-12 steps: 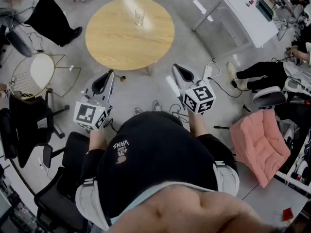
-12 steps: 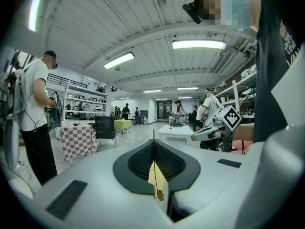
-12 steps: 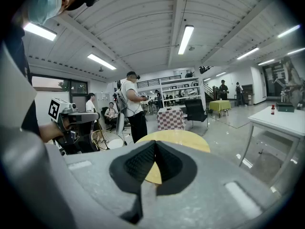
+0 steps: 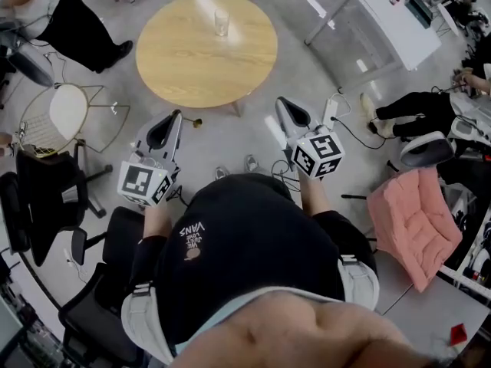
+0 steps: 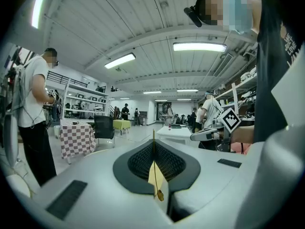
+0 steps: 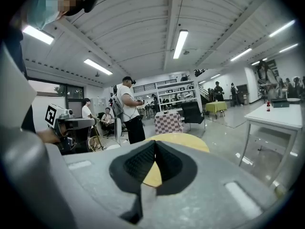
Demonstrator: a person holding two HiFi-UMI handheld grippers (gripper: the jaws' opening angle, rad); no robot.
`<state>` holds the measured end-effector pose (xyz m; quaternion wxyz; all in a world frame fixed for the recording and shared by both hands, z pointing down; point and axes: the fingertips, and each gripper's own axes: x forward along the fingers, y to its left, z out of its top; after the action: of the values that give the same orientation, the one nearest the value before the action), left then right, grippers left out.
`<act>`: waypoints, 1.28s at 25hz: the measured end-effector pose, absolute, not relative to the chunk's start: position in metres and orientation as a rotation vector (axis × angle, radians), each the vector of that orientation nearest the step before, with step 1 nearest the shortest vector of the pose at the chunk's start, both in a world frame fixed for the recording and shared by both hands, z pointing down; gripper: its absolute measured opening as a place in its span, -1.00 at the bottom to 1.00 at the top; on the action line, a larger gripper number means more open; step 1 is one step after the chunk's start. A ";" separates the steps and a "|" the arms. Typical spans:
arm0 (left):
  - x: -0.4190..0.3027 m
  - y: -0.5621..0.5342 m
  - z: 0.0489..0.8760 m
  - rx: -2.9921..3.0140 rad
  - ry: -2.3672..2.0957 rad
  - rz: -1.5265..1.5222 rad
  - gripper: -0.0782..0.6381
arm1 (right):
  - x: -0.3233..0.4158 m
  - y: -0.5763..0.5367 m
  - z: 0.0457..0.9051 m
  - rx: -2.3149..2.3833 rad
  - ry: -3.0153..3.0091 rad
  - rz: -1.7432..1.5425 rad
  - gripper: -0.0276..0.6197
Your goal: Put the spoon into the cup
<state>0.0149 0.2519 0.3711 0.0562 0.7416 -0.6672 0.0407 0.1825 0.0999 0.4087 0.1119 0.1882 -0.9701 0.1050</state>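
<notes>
while the person stands back from the round wooden worktop (image 4: 176, 60), the left claw (image 5: 153, 142) is closed on a thin gold spoon (image 5: 159, 194). the spoon is pinched upright in the seam of the jaws, its small oval end low at the near side. the glass cup (image 4: 221, 23) sits upright on the far part of the worktop, well apart from both claws. the right claw (image 6: 153, 144) has its jaws together at the tips with nothing between them, and it faces the worktop's yellow top. both are held above the floor.
</notes>
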 end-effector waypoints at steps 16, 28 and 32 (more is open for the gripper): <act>-0.009 0.265 0.384 2.281 -1.974 0.086 -0.75 | 0.175 0.112 0.414 0.702 -2.831 0.307 -0.92; -0.014 0.215 0.388 2.231 -1.999 0.036 -0.75 | 0.158 0.060 0.418 0.639 -2.831 0.325 -0.92; -0.019 0.195 0.386 2.215 -2.026 0.040 -0.75 | 0.146 0.036 0.417 0.592 -2.844 0.319 -0.92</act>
<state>-0.0193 0.1945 0.3860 0.0698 0.7361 -0.6731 0.0134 0.1463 0.0359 0.4173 0.1095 0.2014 -0.9673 0.1084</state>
